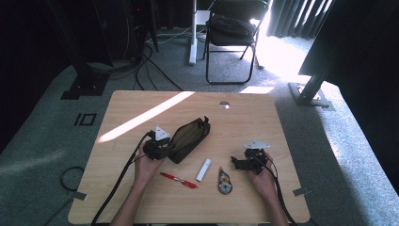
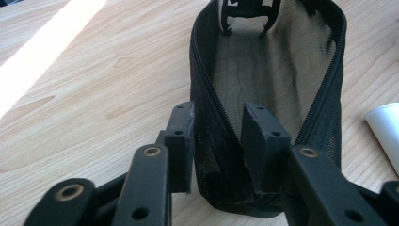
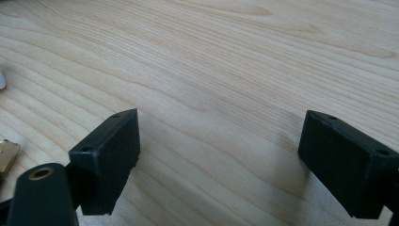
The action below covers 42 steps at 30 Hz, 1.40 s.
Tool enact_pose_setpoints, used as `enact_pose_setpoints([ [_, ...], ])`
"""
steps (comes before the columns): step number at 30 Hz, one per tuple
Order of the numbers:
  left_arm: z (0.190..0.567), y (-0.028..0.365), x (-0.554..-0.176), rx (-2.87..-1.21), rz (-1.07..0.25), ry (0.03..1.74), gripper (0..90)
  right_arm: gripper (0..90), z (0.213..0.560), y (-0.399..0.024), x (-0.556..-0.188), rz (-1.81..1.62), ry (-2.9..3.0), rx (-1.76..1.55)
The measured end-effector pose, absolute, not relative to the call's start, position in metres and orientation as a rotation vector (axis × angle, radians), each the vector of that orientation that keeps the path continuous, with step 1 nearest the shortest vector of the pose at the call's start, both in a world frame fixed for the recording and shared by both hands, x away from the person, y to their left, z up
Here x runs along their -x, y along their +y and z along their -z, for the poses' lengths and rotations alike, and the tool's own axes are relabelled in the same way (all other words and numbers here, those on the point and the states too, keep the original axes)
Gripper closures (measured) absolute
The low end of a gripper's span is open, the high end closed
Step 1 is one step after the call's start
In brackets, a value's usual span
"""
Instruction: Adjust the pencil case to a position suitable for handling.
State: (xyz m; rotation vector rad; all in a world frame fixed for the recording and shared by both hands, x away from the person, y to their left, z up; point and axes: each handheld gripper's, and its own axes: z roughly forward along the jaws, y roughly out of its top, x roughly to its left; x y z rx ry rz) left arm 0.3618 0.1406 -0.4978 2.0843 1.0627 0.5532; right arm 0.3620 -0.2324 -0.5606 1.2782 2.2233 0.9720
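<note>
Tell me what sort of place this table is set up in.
Probably a lab or studio set up for recording, not a home. A small wooden table stands on grey carpet, with black curtains behind, cables trailing over the floor, and a folding chair beyond it.

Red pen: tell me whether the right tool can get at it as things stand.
Probably yes. The right tool stands open and holds nothing, and the red pen lies free on the table, though the white tube and tape dispenser lie between them.
</note>
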Motion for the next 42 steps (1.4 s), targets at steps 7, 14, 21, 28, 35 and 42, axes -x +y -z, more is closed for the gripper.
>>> enact_pose_setpoints([
  [7,0.498,0.141,-0.359,-2.126,-0.550,1.001,72.7,13.1,0.561,-0.232,-0.362,-0.972,2.223,-1.278],
  [14,0.498,0.138,-0.353,-2.160,-0.529,0.905,76.1,13.1,0.561,-0.232,-0.362,-0.972,2.223,-1.278],
  [21,0.498,0.136,-0.347,-2.172,-0.503,0.826,76.9,13.1,0.561,-0.232,-0.362,-0.973,2.223,-1.278],
  [28,0.498,0.144,-0.345,-2.170,-0.497,0.823,76.7,13.1,0.561,-0.232,-0.362,-0.973,2.223,-1.278],
  [35,0.497,0.152,-0.343,-2.159,-0.484,0.828,68.1,13.1,0.561,-0.232,-0.362,-0.973,2.223,-1.277],
  [42,0.494,0.158,-0.339,-2.129,-0.481,0.847,51.9,13.1,0.561,-0.232,-0.362,-0.973,2.223,-1.279],
])
